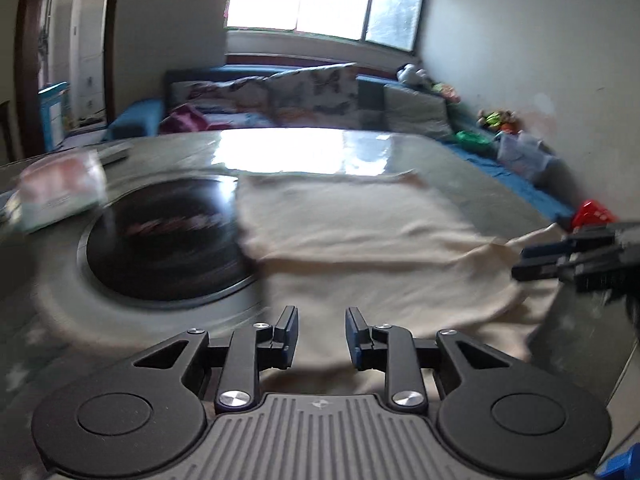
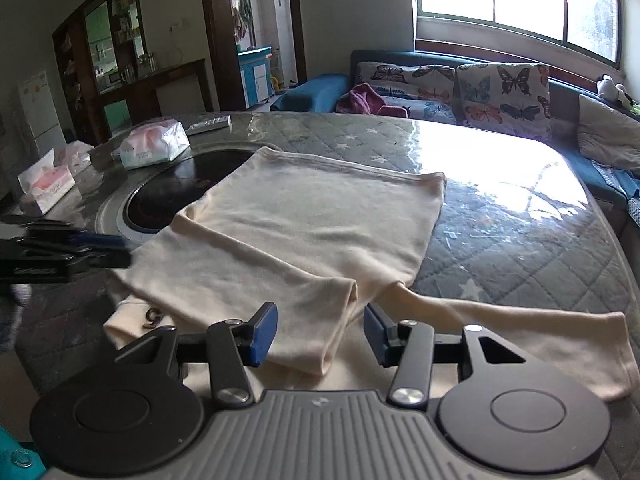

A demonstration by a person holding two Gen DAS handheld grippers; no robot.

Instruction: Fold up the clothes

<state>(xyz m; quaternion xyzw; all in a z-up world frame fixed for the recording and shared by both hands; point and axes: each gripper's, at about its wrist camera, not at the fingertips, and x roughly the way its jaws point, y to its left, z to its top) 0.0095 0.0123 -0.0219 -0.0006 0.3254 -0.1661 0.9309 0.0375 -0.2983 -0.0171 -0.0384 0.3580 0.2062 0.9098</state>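
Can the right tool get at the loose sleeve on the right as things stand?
Probably yes. The right tool is open and holds nothing, and the sleeve lies flat on the table with nothing over it.

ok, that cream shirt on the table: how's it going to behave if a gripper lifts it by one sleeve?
The cream shirt is probably floppy: it lies flat with soft creases, so the rest would likely hang and drag. It looks thin, probably light. The glossy table cover may let it slide when pulled.
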